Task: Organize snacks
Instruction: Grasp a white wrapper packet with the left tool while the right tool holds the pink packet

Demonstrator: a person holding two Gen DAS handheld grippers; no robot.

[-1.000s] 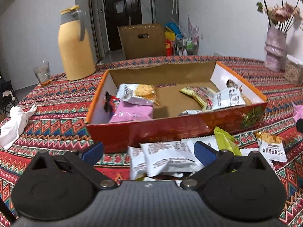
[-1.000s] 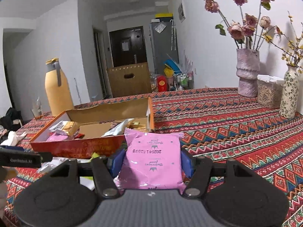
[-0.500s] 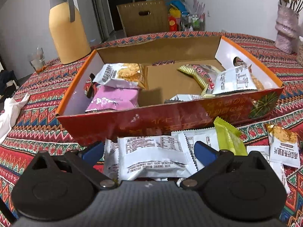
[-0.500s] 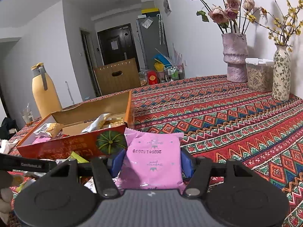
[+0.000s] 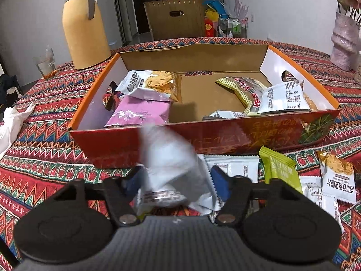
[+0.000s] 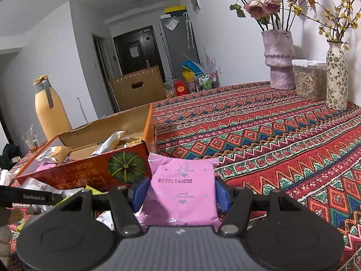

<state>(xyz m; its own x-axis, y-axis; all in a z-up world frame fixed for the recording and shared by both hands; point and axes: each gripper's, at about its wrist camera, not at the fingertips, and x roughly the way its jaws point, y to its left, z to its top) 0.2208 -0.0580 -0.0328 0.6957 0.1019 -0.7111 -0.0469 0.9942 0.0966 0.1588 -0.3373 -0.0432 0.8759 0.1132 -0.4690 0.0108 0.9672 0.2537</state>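
A table cloth (image 6: 270, 135) with red, green, blue and orange zigzag bands carries an orange-rimmed red box (image 5: 225, 135) with a plain brown floor and a green pumpkin print. A pink packet (image 6: 182, 194) sits between blue-padded black fingers (image 6: 140, 194). A mustard-yellow flask (image 5: 83, 27) has a grey handle.

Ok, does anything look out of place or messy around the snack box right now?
Yes. Several snack packets lie loose on the tablecloth before the orange box, not inside. The white packet between the left gripper's fingers is crumpled and motion-blurred.
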